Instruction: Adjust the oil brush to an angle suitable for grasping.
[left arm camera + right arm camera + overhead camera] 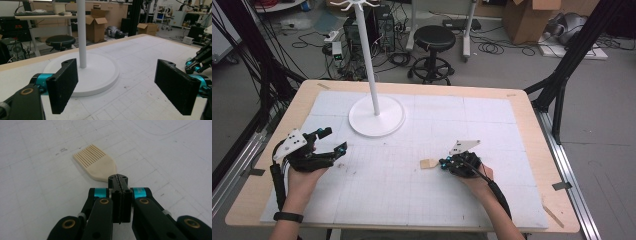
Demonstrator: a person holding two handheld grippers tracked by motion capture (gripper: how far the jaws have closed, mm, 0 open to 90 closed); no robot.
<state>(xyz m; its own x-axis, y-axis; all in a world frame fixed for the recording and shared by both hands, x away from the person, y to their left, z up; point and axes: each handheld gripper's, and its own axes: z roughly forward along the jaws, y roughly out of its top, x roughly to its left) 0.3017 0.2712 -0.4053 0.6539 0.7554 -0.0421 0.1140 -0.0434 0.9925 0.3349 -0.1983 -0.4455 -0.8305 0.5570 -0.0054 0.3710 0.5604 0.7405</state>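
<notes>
A cream silicone brush head (97, 163) with a row of bristles sticks out ahead of my right gripper (118, 178), whose jaws are pressed together on its narrow end. In the high view the same brush (429, 163) pokes left from the right gripper (443, 163) just above the white mat. My left gripper (333, 140) rests at the table's left side, jaws wide apart with nothing between them. Its black pads (62, 85) frame the white stand's base (100, 72).
A white stand with a round base (377, 116) and a tall pole (368, 55) rises at the back middle of the gridded mat (412, 190). The wooden table edge (537, 125) runs around the mat. A stool and cables lie beyond the table.
</notes>
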